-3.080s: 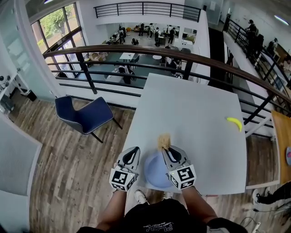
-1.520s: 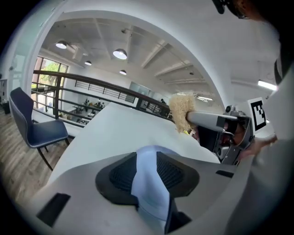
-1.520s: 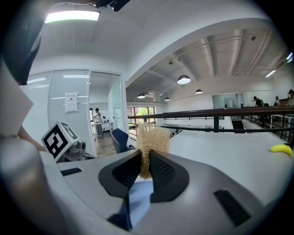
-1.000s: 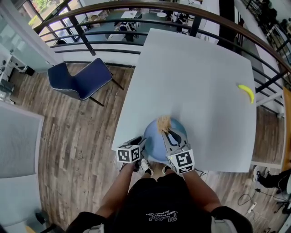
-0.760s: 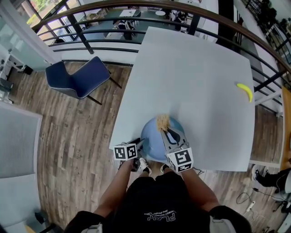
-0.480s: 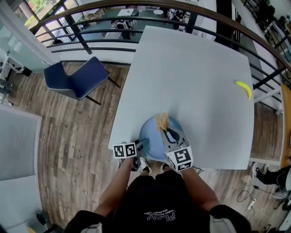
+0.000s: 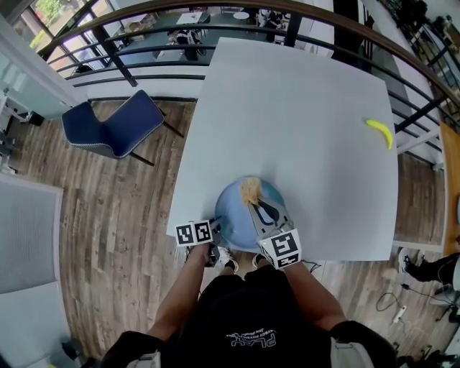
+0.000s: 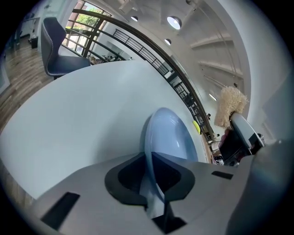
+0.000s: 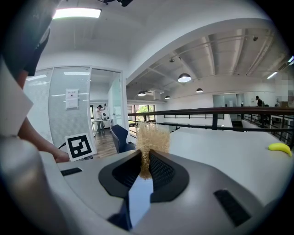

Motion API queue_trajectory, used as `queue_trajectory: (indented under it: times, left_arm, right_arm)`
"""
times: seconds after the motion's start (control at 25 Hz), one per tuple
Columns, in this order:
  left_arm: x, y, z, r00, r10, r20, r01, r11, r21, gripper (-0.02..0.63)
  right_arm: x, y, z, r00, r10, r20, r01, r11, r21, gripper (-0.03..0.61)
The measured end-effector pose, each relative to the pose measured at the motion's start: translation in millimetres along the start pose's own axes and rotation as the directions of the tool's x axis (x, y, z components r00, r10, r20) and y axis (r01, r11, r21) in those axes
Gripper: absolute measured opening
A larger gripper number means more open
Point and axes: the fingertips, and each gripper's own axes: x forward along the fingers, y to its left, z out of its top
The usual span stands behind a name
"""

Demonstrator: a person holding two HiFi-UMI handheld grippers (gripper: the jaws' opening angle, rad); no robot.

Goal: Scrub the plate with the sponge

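Note:
A light blue plate (image 7: 231, 213) lies at the near edge of the white table (image 7: 302, 122). My left gripper (image 7: 218, 233) comes at it from the left, and its jaws are closing with the plate's rim (image 8: 149, 156) pinched between the pads (image 8: 172, 172). Over the plate's far side my right gripper (image 7: 253, 205) is shut on a tan, fibrous sponge (image 7: 250, 189). In the right gripper view the sponge (image 9: 150, 140) sticks up out of the jaws. The left gripper view shows the sponge (image 8: 231, 106) raised to the right of the plate (image 8: 172, 135).
A yellow banana (image 7: 379, 131) lies near the table's far right edge. A blue chair (image 7: 108, 128) stands on the wooden floor to the left. A dark railing (image 7: 237, 8) runs behind the table. The person's torso fills the near side.
The left gripper has turned sideways, moved onto the plate's near-left rim and narrowed its jaws around it. The right gripper still holds the sponge over the plate.

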Motion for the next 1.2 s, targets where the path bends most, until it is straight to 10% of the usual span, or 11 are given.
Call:
queue_trajectory:
  times: [0.76, 1.2]
  left_arm:
    - [-6, -5, 11, 0.998, -0.034, 0.062, 0.037, 0.998, -0.045, 0.031]
    - [-37, -42, 59, 0.966, -0.095, 0.242, 0.090, 0.995, 0.030, 0.026]
  right_arm:
    - [-14, 1, -16, 0.999, 0.022, -0.045, -0.022, 1.000, -0.009, 0.057]
    - [-24, -4, 0, 0.999, -0.007, -0.053, 0.004, 0.999, -0.042, 0.057]
